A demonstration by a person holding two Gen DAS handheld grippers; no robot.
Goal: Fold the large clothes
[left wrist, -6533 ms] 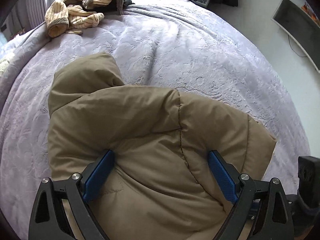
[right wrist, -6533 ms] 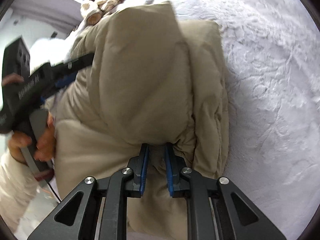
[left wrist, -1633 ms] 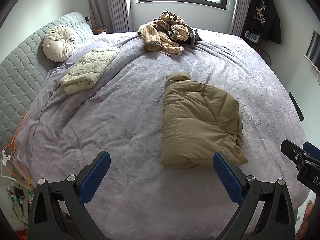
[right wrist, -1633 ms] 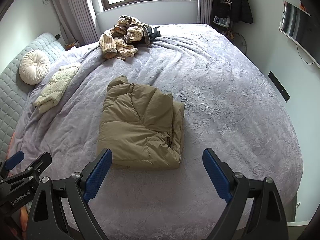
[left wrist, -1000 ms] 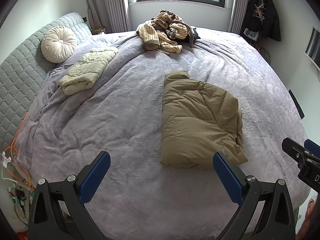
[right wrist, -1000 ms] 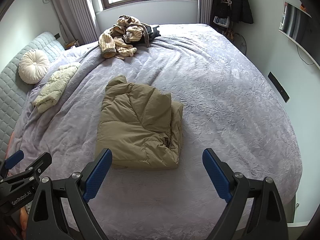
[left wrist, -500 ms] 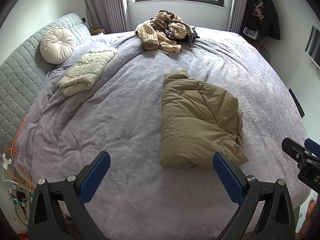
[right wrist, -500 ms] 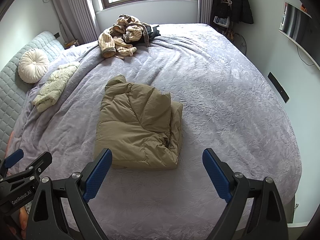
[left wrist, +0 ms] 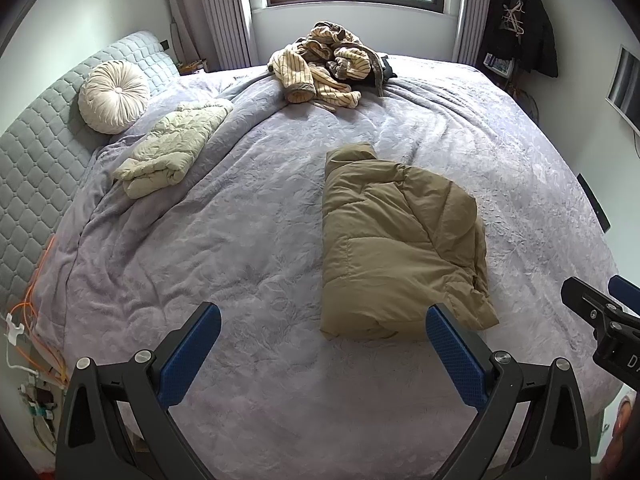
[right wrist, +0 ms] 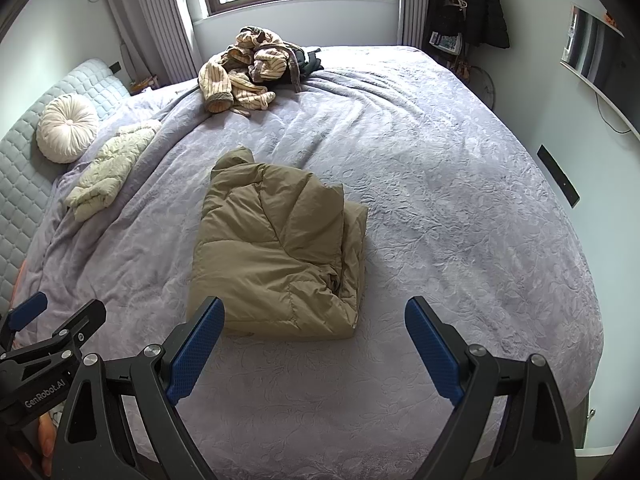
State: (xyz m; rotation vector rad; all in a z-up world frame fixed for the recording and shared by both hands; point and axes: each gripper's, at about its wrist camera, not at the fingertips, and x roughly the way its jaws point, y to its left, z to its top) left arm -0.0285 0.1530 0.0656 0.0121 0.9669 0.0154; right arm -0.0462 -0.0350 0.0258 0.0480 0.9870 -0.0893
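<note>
While held above the near edge of one lavender bed [left wrist: 248, 240], observed one tan puffer jacket [right wrist: 276, 252] folded at mid-bed. Counted one pale quilted garment [left wrist: 172, 152] by one round cushion [left wrist: 113, 96], one striped heap [right wrist: 244, 76] near the window. Noted two grippers, left gripper [left wrist: 320, 354] and right gripper [right wrist: 314, 350], both spread wide, gripping nothing.

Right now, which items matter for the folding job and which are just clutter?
Job: tan jacket, folded on the bed; striped pile, unfolded; left tongs and right tongs, both open.
Lying about: cream jacket, round cushion, hanging coat.
</note>
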